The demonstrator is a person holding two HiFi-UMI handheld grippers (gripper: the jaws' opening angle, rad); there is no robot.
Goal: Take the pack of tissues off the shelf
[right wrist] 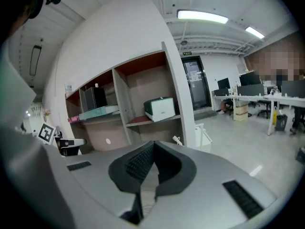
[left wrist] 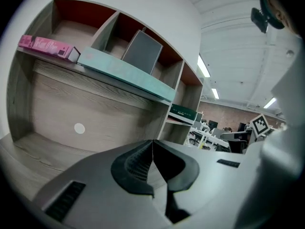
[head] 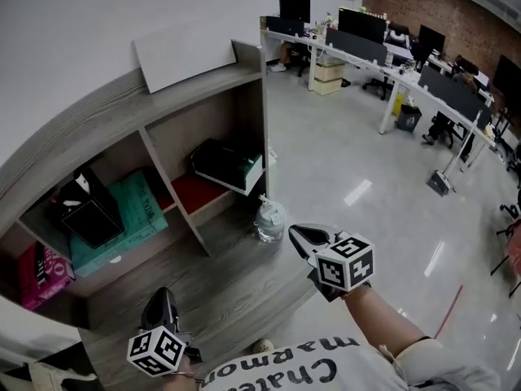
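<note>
Shelf unit point(head: 207, 255), wood grain, one, open compartments.

- Pink pack point(head: 37, 275), one, taken to be the pack of tissues: lies at the far left end of the shelf board, at its front edge. Not yet taken.
- Black box point(head: 85, 210), one: stands just right of the pink pack, on the teal box.
- Teal box point(head: 134, 206), one, flat, on the same board.
- Left gripper point(head: 162, 298), one: jaws pressed together with nothing between them, well apart from the pink pack.
- White board point(head: 191, 55), one, lying on top of the unit.
- Green-and-white box point(head: 232, 165), one, in the right compartment on a red-lined shelf.
- Clear bottle point(head: 270, 221), one, on the floor by the unit's right corner.
- Right gripper point(head: 296, 233), one: jaws closed and empty, out over the floor, farthest from the pack.

Progress: none of the task is done. Approach, opening a gripper, grasping and lifting the pack out all remain.
</note>
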